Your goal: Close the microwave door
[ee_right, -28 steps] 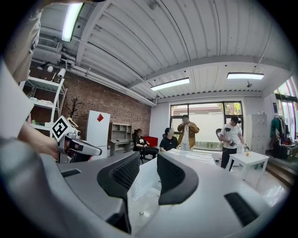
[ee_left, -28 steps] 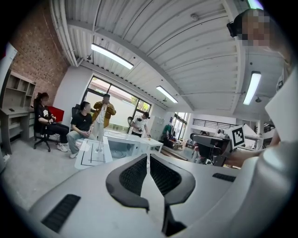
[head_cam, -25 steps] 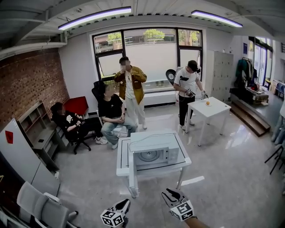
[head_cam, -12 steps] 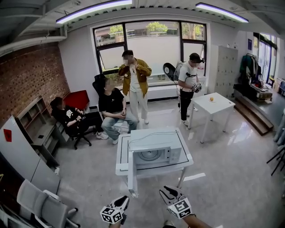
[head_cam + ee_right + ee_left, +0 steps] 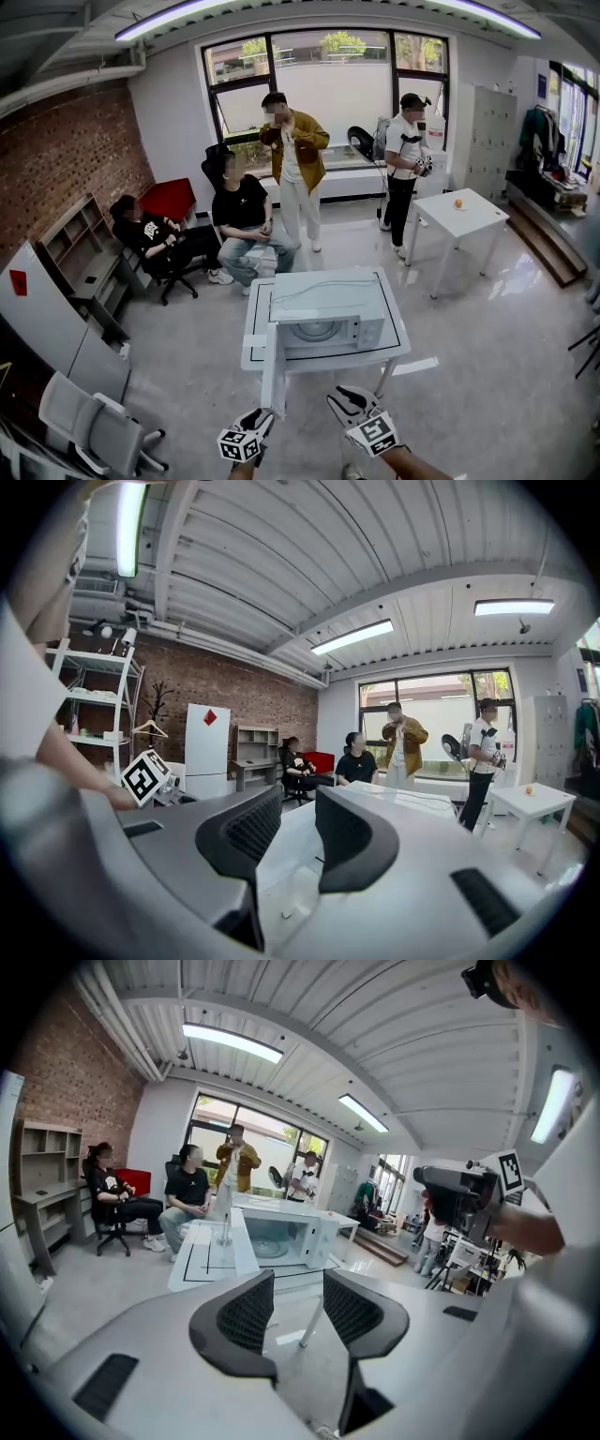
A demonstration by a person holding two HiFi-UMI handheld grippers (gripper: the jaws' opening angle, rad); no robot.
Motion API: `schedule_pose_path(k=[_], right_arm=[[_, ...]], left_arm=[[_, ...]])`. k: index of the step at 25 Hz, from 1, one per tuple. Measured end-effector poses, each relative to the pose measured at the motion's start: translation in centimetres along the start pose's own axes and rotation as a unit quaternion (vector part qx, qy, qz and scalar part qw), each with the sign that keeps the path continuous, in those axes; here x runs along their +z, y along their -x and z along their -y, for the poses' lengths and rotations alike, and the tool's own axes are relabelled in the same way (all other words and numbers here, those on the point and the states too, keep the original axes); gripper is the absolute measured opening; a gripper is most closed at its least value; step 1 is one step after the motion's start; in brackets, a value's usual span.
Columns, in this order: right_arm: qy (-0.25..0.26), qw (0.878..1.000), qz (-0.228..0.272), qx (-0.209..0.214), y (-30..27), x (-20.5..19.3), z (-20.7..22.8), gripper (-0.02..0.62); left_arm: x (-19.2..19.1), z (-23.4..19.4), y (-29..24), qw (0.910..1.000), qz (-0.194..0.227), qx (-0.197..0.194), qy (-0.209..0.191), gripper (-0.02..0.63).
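**Room, head view, listed left to right**

- Brick wall (image 5: 66,159) with a shelf (image 5: 89,253) against it. A grey chair (image 5: 89,431) stands in the near corner.
- First sitter (image 5: 150,239), in black, on a desk chair.
- Second sitter (image 5: 242,220), in a black T-shirt, near the window.
- Person in a yellow jacket (image 5: 295,159), standing just beside the second sitter.
- Left gripper (image 5: 262,421): low in the foreground, short of the table and touching nothing. Its jaws are apart and have just been opening. Nothing is between them; its own view shows only floor and a table leg beyond.
- Door (image 5: 274,375): wide open, swung out from the microwave's left side toward the camera. It is seen edge-on, past the table's front edge.
- Microwave (image 5: 328,305): white, in the middle of the table, with the cavity and turntable exposed.
- Table (image 5: 397,339): white, with a black line around its top.
- Right gripper (image 5: 343,400): in the foreground beside the left one, near the table's front edge but not touching it. Its jaws are apart and empty.
- Person in a white T-shirt (image 5: 405,159), standing.
- Small table (image 5: 469,214) carrying an orange item (image 5: 458,202). It may be a fruit, but it is too small to tell.
- Lockers (image 5: 492,141) against the far wall.
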State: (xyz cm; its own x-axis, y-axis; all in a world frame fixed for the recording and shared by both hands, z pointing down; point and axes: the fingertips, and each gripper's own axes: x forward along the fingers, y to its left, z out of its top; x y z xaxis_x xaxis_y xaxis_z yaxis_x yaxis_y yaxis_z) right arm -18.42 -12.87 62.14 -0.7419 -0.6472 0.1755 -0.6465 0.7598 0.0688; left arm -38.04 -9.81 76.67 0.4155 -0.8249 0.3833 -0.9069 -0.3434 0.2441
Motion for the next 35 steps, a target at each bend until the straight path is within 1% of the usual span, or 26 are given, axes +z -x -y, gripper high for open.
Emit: schedule_pose_path(k=[4,9,13,19,21,24,26,28,35], right_arm=[[0.004,1.0,0.003,0.017,-1.0,0.5,1.6,0.104],[0.002,1.0,0.003,0.031,-2.0,0.0,3.1,0.104],[0.003,0.999,0.003,0.035,-2.3,-0.4,4.3,0.104],[0.002,0.999,0.004,0.037,-2.7,-0.9,6.3,0.104],[0.0,0.999,0.005,0.04,-2.7,-0.6,6.6,0.104],[-0.002,0.999,0.006,0.048,-2.5,-0.2,6.9,0.104],[-0.004,0.999,0.006,0.051,-2.3,-0.7,7.2,0.104],[-0.008,0.999,0.004,0.052,-2.2,-1.4,7.6,0.104],[-0.007,0.998,0.01,0.056,-2.3,-1.3,8.9,0.104]], left_arm=[[-0.6,-1.8,-2.1,0.9992,-0.021,0.034,-0.002,0.193],[-1.1,-3.0,-4.0,0.998,-0.038,0.05,0.009,0.198],[-1.5,-2.7,-4.6,0.9974,-0.046,0.052,0.018,0.198],[-1.6,-2.1,-5.1,0.9977,-0.041,0.05,0.021,0.196],[-1.5,-1.8,-5.3,0.9974,-0.041,0.057,0.019,0.196],[-1.2,-1.8,-5.3,0.9966,-0.034,0.069,0.029,0.196],[-1.2,-1.3,-5.5,0.9965,-0.035,0.068,0.033,0.196],[-1.3,-0.5,-6.0,0.9968,-0.039,0.063,0.03,0.196],[-1.0,1.9,-7.9,0.9972,-0.054,0.051,0.009,0.196]])
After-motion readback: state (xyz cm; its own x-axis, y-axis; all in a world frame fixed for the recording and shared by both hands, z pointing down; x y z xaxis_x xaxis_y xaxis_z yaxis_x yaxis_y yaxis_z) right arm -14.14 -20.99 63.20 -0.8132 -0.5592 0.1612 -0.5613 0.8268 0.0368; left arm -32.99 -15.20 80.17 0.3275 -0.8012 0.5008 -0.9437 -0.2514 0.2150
